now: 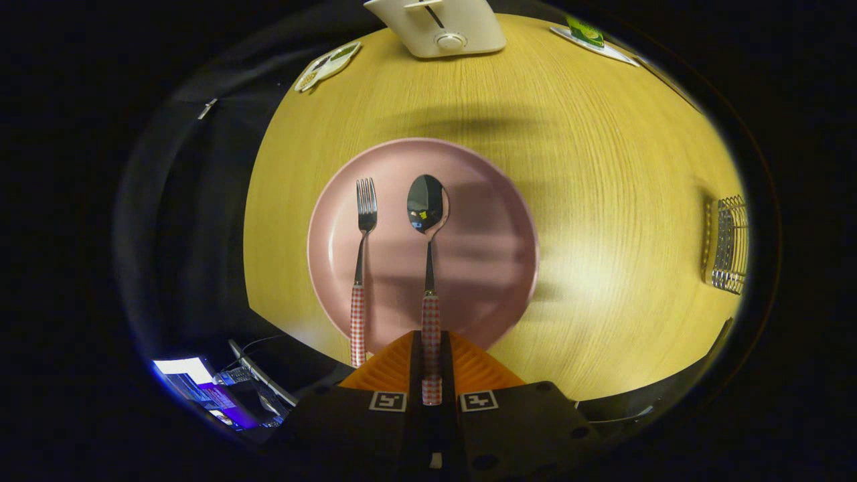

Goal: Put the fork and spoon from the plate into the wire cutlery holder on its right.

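My tool (431, 375) is clenched on the spoon (428, 268) by its checked handle, bowl pointing straight ahead over the plate (495, 268) beside the fork (362, 268), and the wire cutlery holder (728, 244) stands well off to my right on the counter (602, 167).

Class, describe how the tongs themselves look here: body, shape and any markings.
The tongs have a dark, blocky body with round screw holes. Each side carries a small square black-and-white marker. The two fingers are ribbed, wedge-shaped and taper forward. No cable shows on them.
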`<state>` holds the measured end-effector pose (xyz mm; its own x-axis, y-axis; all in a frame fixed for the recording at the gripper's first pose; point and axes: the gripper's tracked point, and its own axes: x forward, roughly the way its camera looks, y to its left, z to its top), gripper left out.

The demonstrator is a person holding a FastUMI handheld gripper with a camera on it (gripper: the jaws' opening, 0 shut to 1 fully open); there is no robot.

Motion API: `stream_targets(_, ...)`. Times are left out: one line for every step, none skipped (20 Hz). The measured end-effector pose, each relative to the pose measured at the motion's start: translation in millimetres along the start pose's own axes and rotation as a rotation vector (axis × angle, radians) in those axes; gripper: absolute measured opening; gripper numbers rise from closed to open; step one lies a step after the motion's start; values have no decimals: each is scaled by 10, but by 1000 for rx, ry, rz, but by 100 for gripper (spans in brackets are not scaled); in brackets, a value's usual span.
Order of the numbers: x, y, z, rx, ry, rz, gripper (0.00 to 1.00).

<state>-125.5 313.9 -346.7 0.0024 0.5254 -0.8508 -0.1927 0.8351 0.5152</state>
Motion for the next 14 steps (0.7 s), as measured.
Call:
stream_targets(-71, -6, 20, -10, -11, 12, 14)
stream_targets(-129, -28, 48, -19, -22, 19, 14)
stream_targets(-165, -45, 67, -29, -31, 27, 14)
stream_targets(-201, -50, 82, -30, -35, 43, 14)
stream_targets(-226, -45, 116, -16, -44, 56, 14)
stream_targets(-238, -61, 134, -12, -48, 64, 10)
stream_targets(-254, -91, 129, -11, -49, 65, 10)
stream_targets(-257, -129, 125, -7, -46, 62, 10)
stream_targets(-267, -126, 137, -3, -47, 75, 10)
stream_targets(-318, -106, 139, 0, -53, 91, 10)
stream_targets(-356, -95, 154, -1, -58, 103, 10)
stream_targets(-426, -74, 165, -3, -66, 115, 10)
stream_targets(-513, -51, 186, -7, -74, 134, 10)
stream_targets(-619, -35, 200, -6, -86, 157, 10)
